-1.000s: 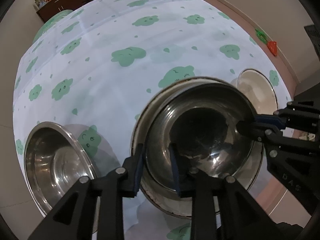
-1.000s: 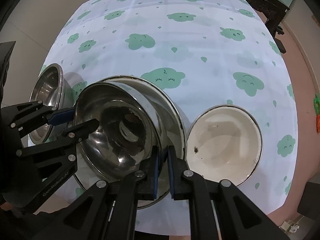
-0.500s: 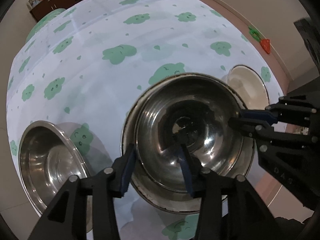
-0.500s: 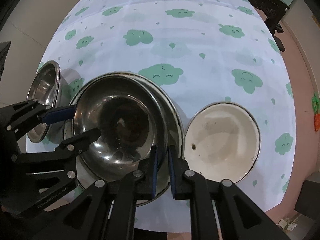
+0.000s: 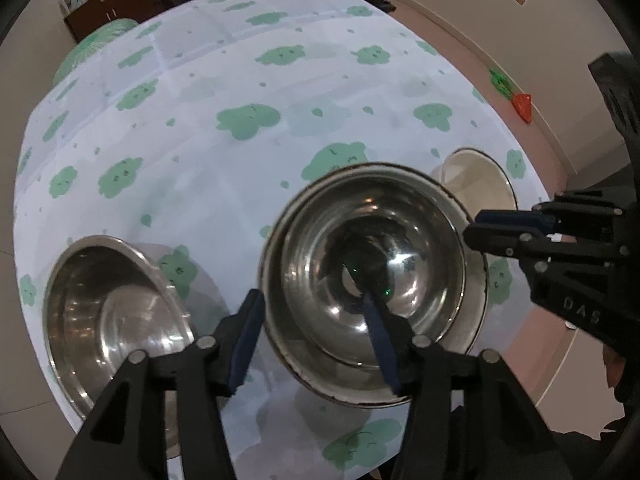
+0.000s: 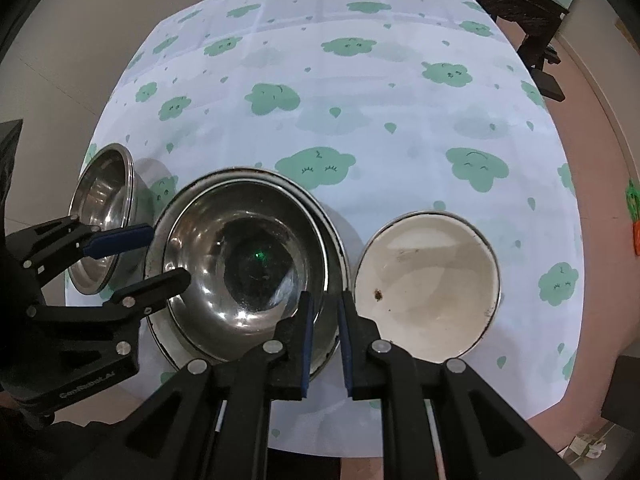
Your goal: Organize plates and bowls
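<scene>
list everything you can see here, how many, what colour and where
steel bowl: 1, silver, nested inside the wider dish at the table's near edge
wider dish: 1, silver with a dark rim, under the steel bowl
white bowl: 1, cream inside with a dark rim, just right of the stack
lone steel bowl: 1, silver, left of the stack
tablecloth: 1, white with green clouds, covering the table
dark furniture: dark brown, behind the table
left gripper: 1, black with blue pads, jaws just opened, astride the steel bowl's rim
right gripper: 1, black with blue pads, shut on the wider dish's rim

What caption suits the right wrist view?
Steel bowl nested in larger dish, white bowl beside it.
</scene>
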The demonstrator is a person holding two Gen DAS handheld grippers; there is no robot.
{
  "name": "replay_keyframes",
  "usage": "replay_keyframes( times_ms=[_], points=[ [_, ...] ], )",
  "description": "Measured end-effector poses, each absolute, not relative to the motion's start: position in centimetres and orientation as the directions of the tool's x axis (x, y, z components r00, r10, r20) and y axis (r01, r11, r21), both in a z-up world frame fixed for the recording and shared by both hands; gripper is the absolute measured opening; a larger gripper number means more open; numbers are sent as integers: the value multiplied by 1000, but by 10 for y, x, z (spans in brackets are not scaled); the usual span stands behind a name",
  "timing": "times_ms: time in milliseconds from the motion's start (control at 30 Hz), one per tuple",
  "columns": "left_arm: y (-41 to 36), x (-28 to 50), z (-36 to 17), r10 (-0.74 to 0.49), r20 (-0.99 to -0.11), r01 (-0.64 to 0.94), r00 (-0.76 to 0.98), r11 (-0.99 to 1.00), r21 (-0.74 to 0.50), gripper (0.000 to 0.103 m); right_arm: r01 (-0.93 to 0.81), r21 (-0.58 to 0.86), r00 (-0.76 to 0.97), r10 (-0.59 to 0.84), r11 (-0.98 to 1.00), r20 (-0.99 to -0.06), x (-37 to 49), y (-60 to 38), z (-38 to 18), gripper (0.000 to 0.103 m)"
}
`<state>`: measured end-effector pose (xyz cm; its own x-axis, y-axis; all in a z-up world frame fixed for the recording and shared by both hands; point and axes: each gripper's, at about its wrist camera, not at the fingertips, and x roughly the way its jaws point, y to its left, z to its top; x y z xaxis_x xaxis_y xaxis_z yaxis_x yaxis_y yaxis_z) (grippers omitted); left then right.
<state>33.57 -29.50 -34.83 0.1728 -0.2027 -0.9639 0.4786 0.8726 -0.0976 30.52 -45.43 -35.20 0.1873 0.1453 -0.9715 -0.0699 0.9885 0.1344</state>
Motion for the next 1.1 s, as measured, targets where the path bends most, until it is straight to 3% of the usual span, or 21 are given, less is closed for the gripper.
replay_keyframes(
  times_ms=[1100],
  points=[
    [-317,340,-322,-188,-948,513,257,858,-31,59,-22,113,289,114,993,-951,290,-468,-327,15]
  ],
)
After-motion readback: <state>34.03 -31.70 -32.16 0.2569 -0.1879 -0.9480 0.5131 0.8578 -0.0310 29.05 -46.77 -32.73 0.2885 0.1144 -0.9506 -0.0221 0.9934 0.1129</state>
